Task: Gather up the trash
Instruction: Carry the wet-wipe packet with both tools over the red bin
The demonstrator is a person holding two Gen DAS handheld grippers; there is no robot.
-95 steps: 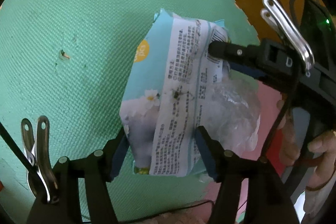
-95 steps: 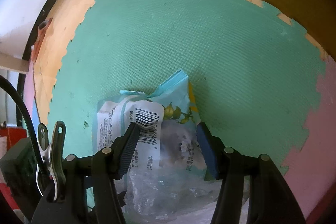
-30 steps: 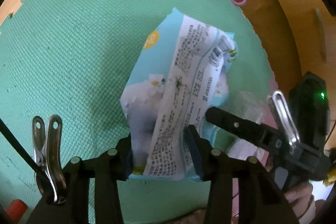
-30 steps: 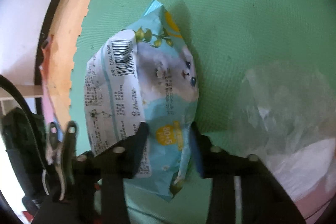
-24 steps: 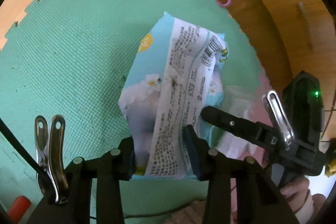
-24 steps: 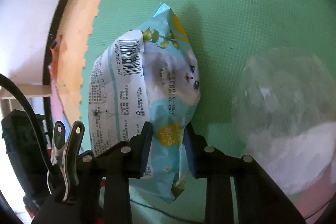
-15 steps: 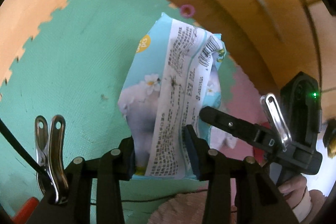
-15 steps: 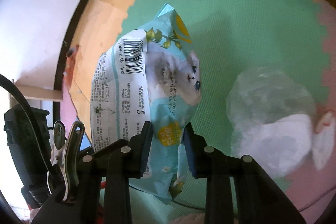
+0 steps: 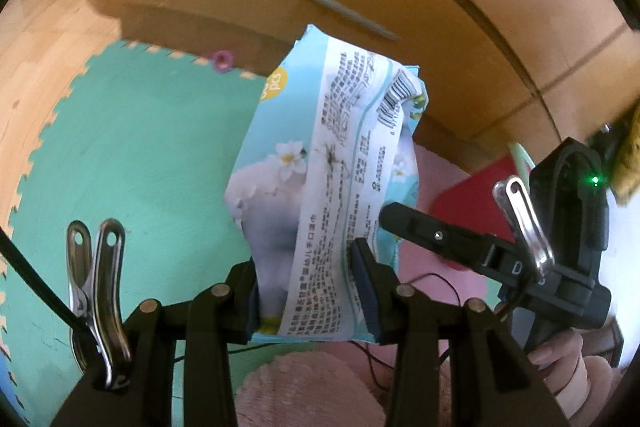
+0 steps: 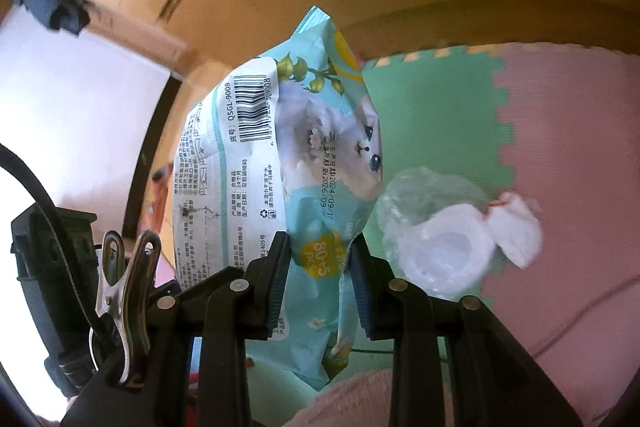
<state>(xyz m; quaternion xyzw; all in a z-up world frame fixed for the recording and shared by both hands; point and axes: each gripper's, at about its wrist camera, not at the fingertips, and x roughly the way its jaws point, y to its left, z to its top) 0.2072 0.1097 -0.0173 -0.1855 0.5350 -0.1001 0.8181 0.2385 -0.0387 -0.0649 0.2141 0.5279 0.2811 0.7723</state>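
One wipes pack, pale blue, is up off the floor mats, pinched at its lower end by both grippers at once. The left view gives the printed back panel and barcode; the right view gives the white kitten on the front and, beyond it, a clear plastic bag with a white wad lying across the green mat and pink mat seam. The left gripper is part-closed, pads pressing the pack's sides. The right gripper has just narrowed and squeezes the "80+5 pcs" corner. In the left view the right gripper's black finger reaches in from the side, a hand below it. One pink ring sits at the green mat's far edge.
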